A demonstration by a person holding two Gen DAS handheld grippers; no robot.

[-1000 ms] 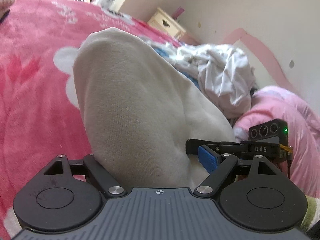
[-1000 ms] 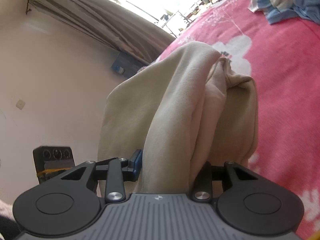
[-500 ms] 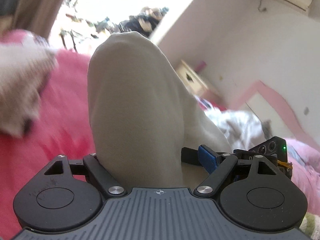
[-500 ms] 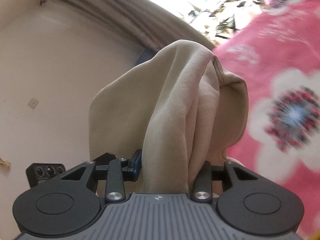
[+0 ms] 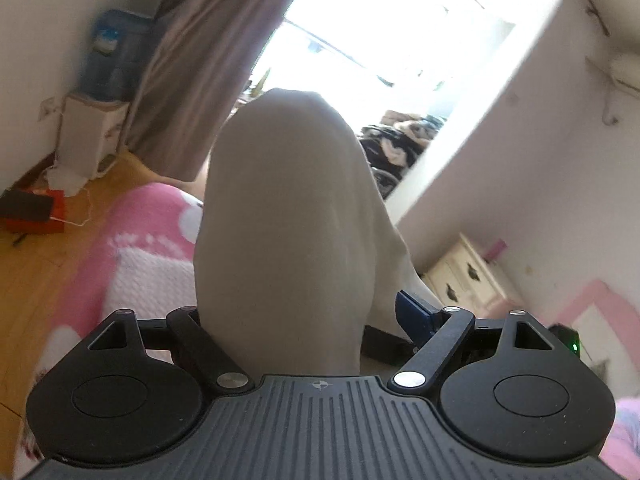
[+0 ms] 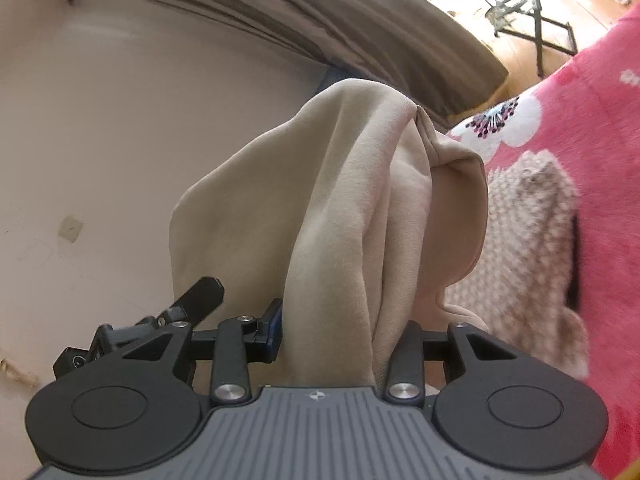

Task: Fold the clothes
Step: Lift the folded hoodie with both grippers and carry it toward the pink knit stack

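Between the fingers of each claw sits one beige garment (image 6: 344, 216), bunched and sticking up ahead. Both the left claw (image 5: 304, 316) and the right claw (image 6: 340, 324) pinch it. Below lie one pink blanket (image 6: 592, 152) and one knitted piece (image 6: 528, 248).

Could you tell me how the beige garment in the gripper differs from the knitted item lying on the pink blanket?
The beige garment is smooth, plain fleece; the knitted item is nubbly and speckled pinkish-white. The garment is lifted, bunched between the right gripper fingers; the knit lies flat on the pink blanket. Both are soft, pale clothes.
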